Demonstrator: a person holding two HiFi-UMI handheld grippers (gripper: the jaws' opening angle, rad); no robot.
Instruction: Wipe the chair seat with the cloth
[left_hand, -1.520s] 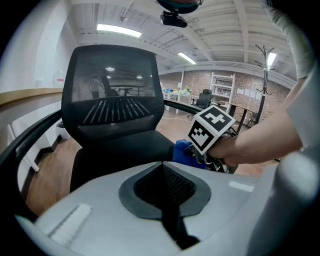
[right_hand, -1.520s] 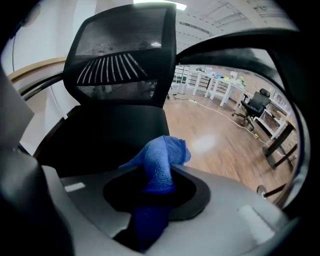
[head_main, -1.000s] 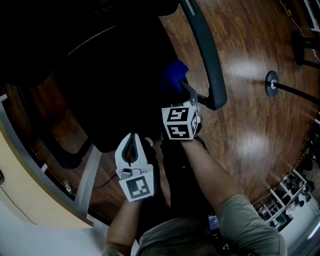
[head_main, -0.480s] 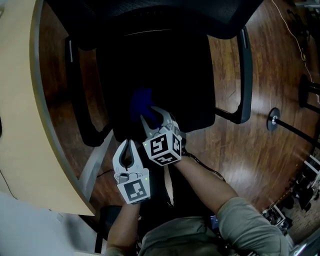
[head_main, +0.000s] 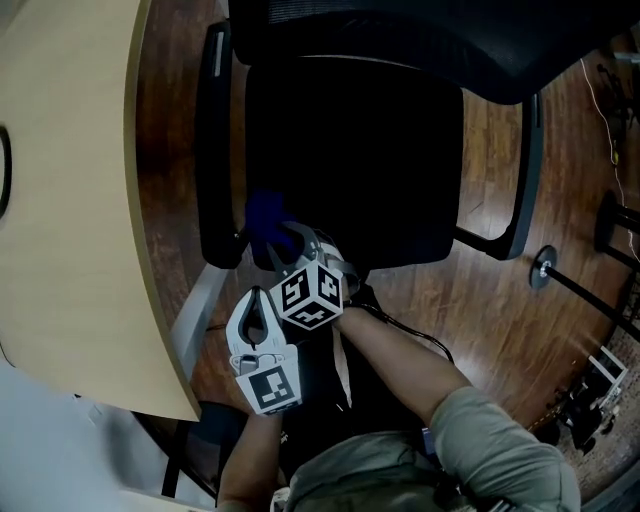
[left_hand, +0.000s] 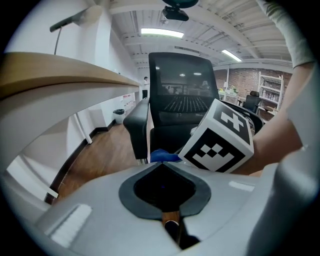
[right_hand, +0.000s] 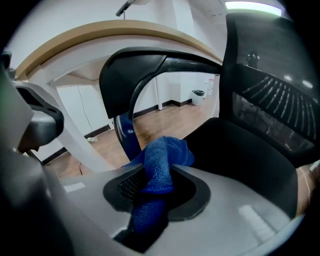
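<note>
The black chair seat (head_main: 350, 160) fills the middle of the head view. A blue cloth (head_main: 265, 215) lies bunched at its front left corner, beside the left armrest (head_main: 215, 150). My right gripper (head_main: 285, 245) is shut on that cloth, its marker cube toward me. In the right gripper view the cloth (right_hand: 159, 165) hangs pinched between the jaws of the right gripper (right_hand: 157, 182), with the seat (right_hand: 240, 150) to the right. My left gripper (head_main: 258, 305) hovers just off the seat's front edge, shut and empty. In its own view the left gripper (left_hand: 162, 165) points at the cloth (left_hand: 162, 156).
A beige curved desk (head_main: 70, 200) borders the chair closely on the left. The mesh backrest (head_main: 420, 40) rises at the far side, and the right armrest (head_main: 525, 170) stands over the wood floor. A stand's round base (head_main: 540, 268) sits on the floor at right.
The right gripper has dragged the blue cloth leftward along the front of the seat, from near the right armrest to the left armrest. The left gripper stayed close behind it.
</note>
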